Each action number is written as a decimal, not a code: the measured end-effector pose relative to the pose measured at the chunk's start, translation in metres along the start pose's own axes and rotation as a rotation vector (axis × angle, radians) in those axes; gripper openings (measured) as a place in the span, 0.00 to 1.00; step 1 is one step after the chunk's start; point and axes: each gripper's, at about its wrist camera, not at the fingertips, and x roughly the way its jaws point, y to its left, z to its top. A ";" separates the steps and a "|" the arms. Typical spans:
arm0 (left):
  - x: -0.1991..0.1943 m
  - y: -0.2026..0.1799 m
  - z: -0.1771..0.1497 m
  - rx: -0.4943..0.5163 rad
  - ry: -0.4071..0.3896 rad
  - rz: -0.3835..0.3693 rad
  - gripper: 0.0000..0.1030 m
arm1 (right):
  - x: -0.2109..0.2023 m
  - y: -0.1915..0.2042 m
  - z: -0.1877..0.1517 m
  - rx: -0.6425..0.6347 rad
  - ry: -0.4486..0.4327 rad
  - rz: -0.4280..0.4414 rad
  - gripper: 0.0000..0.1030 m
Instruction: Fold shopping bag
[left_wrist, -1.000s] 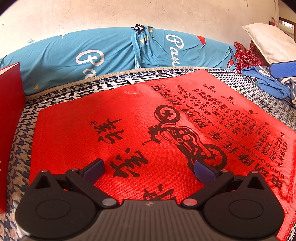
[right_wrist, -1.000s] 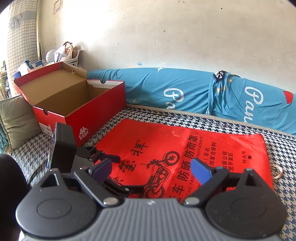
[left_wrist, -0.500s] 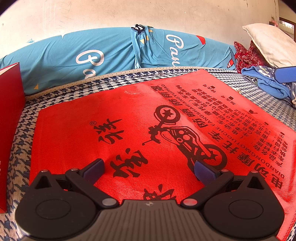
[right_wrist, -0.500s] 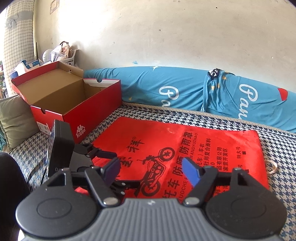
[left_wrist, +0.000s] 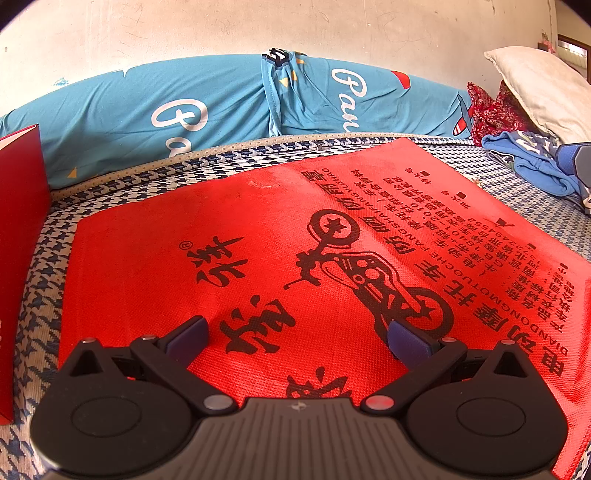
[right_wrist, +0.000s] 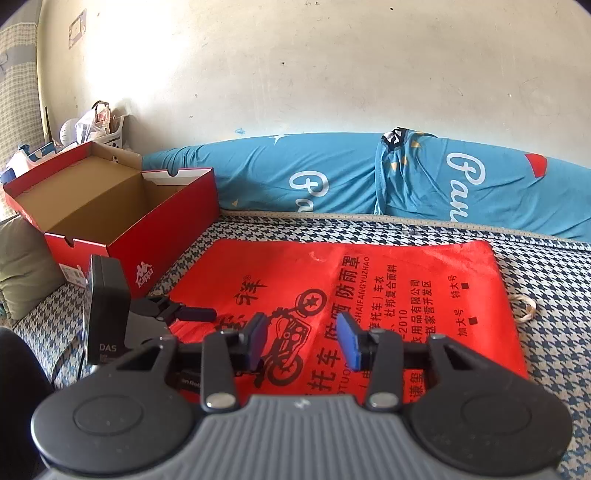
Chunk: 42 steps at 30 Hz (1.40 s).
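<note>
The red shopping bag (right_wrist: 369, 295) is spread flat, printed side up, on the houndstooth-covered bed (right_wrist: 546, 288), with no fold seen in it in either view. Its drawstring loop (right_wrist: 526, 310) pokes out at the right-hand edge, and an open red shoebox (right_wrist: 122, 221) stands close beside its left corner.

The left tool (left_wrist: 295, 338) is held low over the near edge of the bag with its jaws spread wide and nothing between them. The right tool (right_wrist: 303, 336) is held higher, over the near part of the bag, with its jaws partly open and likewise empty.

The bag is judged to be thin non-woven fabric: light, limp, and slightly grippy rather than slick, as the woven texture in the left wrist view suggests. It is likely to sag and drag on the bedcover if lifted by one point, and both layers may not come up together. A hold is best taken at the corners or along one edge, with the two tools well apart so the edge is kept taut. The mouth end with the drawstring is thicker and is judged the firmer place to pinch.
</note>
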 end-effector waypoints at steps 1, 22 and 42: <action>0.000 0.000 0.000 0.000 0.000 0.000 1.00 | -0.001 -0.001 0.000 0.005 -0.001 -0.002 0.52; 0.000 0.000 0.000 0.000 -0.001 -0.001 1.00 | 0.001 0.018 -0.002 -0.048 -0.010 0.019 1.00; 0.000 0.000 0.000 0.000 -0.001 -0.002 1.00 | 0.007 0.018 -0.003 -0.045 0.017 0.002 1.00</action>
